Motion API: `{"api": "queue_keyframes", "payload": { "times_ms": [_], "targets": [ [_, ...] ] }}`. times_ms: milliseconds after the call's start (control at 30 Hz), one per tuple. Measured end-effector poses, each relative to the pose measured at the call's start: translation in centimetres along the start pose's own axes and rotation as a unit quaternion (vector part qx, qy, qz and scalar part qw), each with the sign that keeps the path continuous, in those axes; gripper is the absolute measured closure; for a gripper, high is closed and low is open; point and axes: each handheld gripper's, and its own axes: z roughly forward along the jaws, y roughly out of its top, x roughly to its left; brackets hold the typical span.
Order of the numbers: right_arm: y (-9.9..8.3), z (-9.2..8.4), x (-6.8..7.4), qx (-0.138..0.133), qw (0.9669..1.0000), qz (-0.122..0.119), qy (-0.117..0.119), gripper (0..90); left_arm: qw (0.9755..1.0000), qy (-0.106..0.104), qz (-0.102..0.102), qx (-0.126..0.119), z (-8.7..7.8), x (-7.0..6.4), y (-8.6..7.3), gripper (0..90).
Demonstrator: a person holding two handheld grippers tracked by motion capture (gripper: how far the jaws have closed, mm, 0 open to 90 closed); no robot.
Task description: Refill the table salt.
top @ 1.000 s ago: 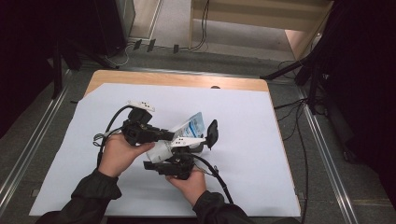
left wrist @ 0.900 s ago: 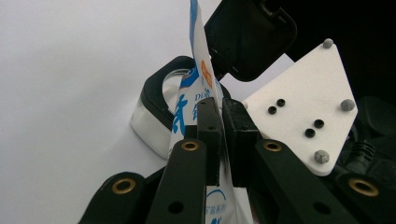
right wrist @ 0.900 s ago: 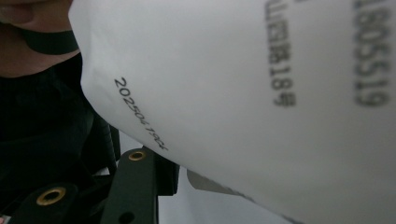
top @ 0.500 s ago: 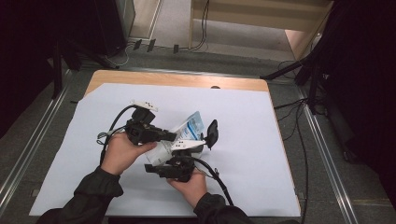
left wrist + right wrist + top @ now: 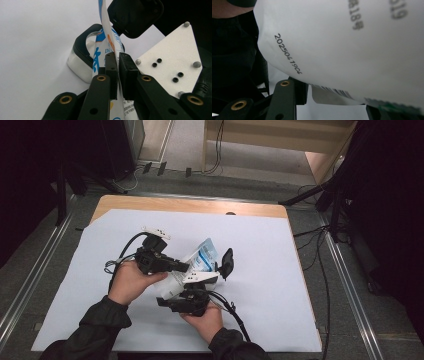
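Both grippers meet over the middle of the white sheet (image 5: 280,285) covering the table. The left gripper (image 5: 117,75) is clenched on the thin edge of a white-and-blue pouch (image 5: 106,42), jaws nearly together with the film pinched between them. The right gripper (image 5: 192,287) grasps the same pouch's wider white body, which bulges between its jaws in the right gripper view. The pouch is lifted off the sheet, between the two hands.
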Motion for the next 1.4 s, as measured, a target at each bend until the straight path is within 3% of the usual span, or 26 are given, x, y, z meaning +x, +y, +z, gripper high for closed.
{"api": "queue_keyframes", "payload": {
  "times_ms": [200,400,567,800,1400],
  "targets": [
    [-0.2,0.0,0.2,0.007,1.0,-0.004,0.0,58.1,0.9998,-0.001,0.018,0.005,-0.2,0.0,-0.2,90.0],
    [-0.3,-0.1,0.2,0.001,1.0,0.005,-0.005,55.3,0.9999,0.003,0.016,-0.002,-0.2,0.0,-0.2,90.0],
    [-0.6,-0.1,-0.2,0.003,0.9997,0.02,-0.014,57.8,0.9998,-0.001,0.017,0.008,-0.1,0.0,-0.3,89.6],
    [-1.0,-0.1,-0.4,0.005,0.9993,0.021,-0.029,60.3,0.9998,-0.009,0.011,0.012,0.0,0.5,-0.6,87.6],
    [-1.4,0.0,-0.3,0.012,0.9988,0.02,-0.043,62.4,0.9999,0.004,0.013,0.005,-0.4,1.0,-1.5,89.3]
  ]
}}
